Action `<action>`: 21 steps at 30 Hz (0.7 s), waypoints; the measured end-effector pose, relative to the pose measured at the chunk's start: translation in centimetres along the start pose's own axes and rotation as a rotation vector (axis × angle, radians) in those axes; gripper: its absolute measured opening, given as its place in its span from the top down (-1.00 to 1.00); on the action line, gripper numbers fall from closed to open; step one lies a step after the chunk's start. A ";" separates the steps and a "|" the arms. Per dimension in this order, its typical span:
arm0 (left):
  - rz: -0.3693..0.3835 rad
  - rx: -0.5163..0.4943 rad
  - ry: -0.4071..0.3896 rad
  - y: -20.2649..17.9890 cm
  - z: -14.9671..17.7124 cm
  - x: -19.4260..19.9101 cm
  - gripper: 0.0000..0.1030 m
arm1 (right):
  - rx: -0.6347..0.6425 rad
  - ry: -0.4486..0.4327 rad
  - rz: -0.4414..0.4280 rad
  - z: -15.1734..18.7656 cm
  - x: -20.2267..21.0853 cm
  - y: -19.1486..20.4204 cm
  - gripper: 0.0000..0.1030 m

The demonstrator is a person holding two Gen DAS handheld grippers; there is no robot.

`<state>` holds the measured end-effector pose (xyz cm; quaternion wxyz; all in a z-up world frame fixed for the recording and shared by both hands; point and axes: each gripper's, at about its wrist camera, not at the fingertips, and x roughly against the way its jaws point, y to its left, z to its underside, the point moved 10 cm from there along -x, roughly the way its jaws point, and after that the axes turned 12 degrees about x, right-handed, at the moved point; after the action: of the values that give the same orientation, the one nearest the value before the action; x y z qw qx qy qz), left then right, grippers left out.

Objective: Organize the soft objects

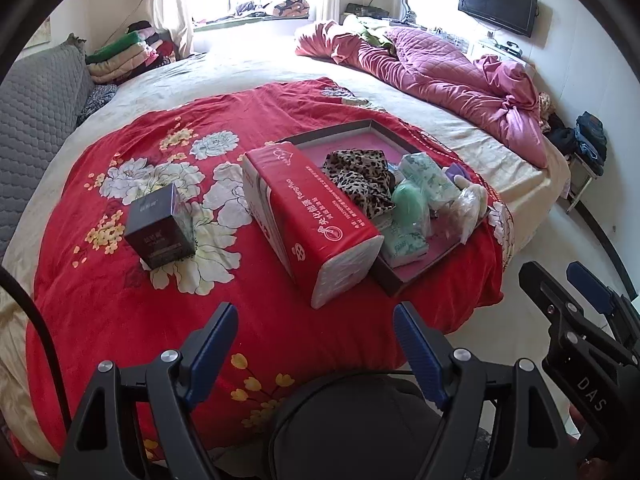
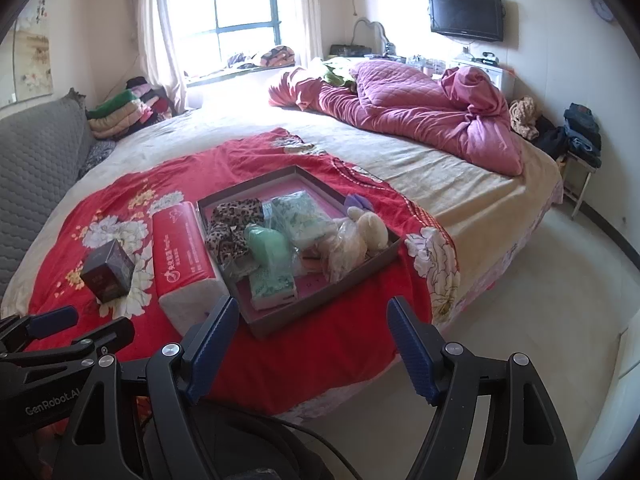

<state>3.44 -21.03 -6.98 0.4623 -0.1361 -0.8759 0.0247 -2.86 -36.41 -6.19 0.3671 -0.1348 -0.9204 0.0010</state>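
Note:
A shallow dark tray (image 1: 390,282) (image 2: 320,302) with a pink floor lies on the red flowered blanket (image 1: 140,312) (image 2: 340,344). It holds a leopard-print cloth (image 1: 360,176) (image 2: 230,220), a mint green soft piece (image 1: 410,200) (image 2: 270,246), green-patterned tissue packs (image 1: 428,172) (image 2: 308,216), a clear plastic bag (image 1: 466,208) (image 2: 346,254) and a cream plush toy (image 2: 372,226). A big red tissue pack (image 1: 312,220) (image 2: 182,252) lies along the tray's left side. My left gripper (image 1: 316,334) is open above the blanket's near edge. My right gripper (image 2: 310,326) is open before the tray.
A dark small box (image 1: 160,228) (image 2: 108,272) stands on the blanket to the left. A crumpled pink quilt (image 1: 460,76) (image 2: 420,108) lies at the bed's far right. Folded clothes (image 1: 124,50) are stacked by the grey headboard (image 1: 36,120). Pale floor (image 2: 520,320) runs to the right.

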 end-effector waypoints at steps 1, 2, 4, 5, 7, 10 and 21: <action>-0.001 -0.002 0.002 0.0 0.1 -0.1 -0.54 | -0.002 0.001 0.000 0.0 -0.1 0.0 -0.51; -0.004 -0.004 0.001 0.0 0.1 -0.1 -0.54 | -0.002 0.005 -0.001 0.1 -0.2 0.0 -0.51; -0.004 -0.004 -0.002 -0.1 0.1 -0.1 -0.54 | -0.003 0.006 0.001 0.2 -0.3 0.0 -0.51; -0.004 -0.003 0.001 -0.1 0.2 -0.1 -0.54 | -0.004 0.008 -0.001 0.3 -0.3 0.0 -0.51; -0.005 -0.004 0.004 -0.1 0.3 -0.2 -0.54 | -0.001 0.008 0.001 0.3 -0.3 0.0 -0.51; -0.003 0.002 0.005 0.1 0.3 -0.3 -0.54 | 0.007 0.006 0.002 0.3 -0.4 0.2 -0.51; -0.011 -0.006 0.010 0.1 0.6 -0.5 -0.54 | 0.016 0.007 -0.001 0.5 -0.3 0.6 -0.51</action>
<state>3.26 -20.99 -7.73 0.4666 -0.1326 -0.8743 0.0189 -2.80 -35.82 -6.79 0.3715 -0.1314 -0.9190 0.0075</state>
